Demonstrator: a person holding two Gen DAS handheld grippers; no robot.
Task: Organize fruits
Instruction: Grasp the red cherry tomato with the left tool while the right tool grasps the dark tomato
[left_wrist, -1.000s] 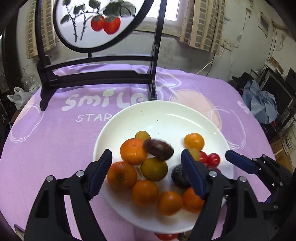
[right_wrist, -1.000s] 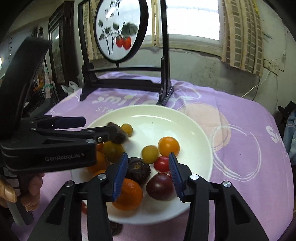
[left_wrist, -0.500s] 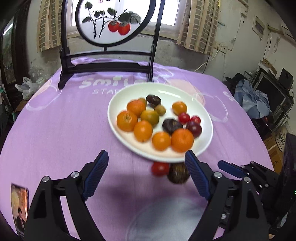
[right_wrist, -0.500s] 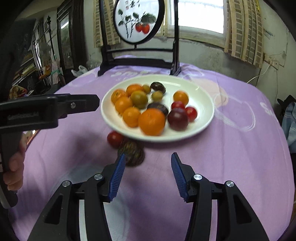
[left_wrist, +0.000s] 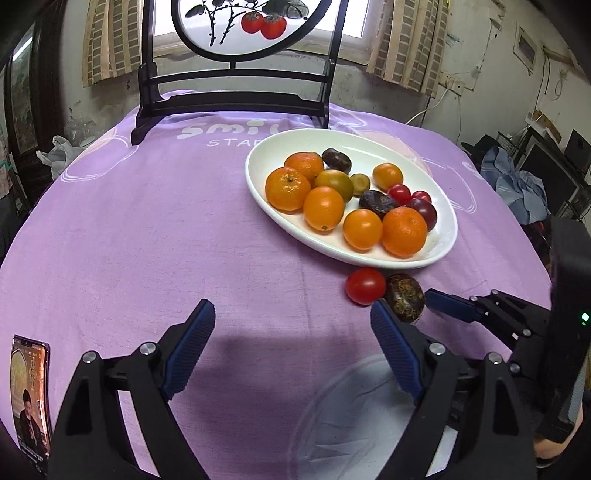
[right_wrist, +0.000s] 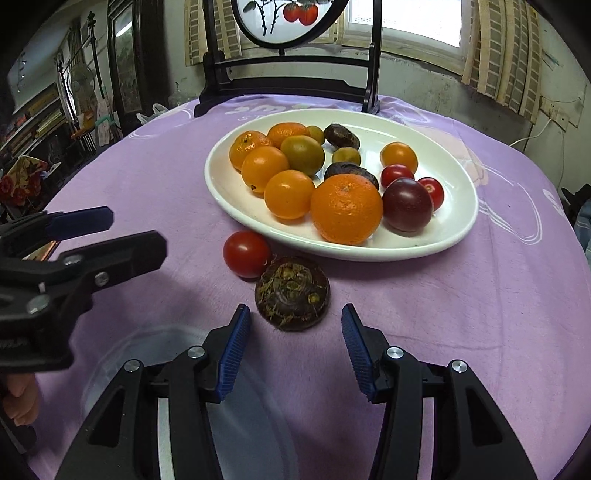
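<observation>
Right gripper (right_wrist: 291, 350) is wide open, holding nothing, lined up just short of the dark brown round fruit (right_wrist: 292, 292) lying on the purple cloth (right_wrist: 461, 332). Your left gripper (left_wrist: 291, 347) is also spread wide and empty, over bare cloth to the left of the loose pieces.

Status as I read it:
- White plate (right_wrist: 458, 221) already has most of the load: several oranges, including the big one (right_wrist: 346, 208) at the near edge, a purple plum (right_wrist: 407, 204), small red tomatoes, greenish and dark fruits.
- Two pieces are off the plate: a red tomato (right_wrist: 246, 253) just beside the near rim, and the brown fruit touching or nearly touching it, closer to you.

So mostly done, two stragglers left, assuming the plate is the target.

Brown fruit is the obvious next pick for your right side; it sits between the finger lines already. Tomato is close enough that closing could nudge it, so watch it rolling on the cloth.

A phone (left_wrist: 31, 398) lies at the left edge, clear of the work.
</observation>
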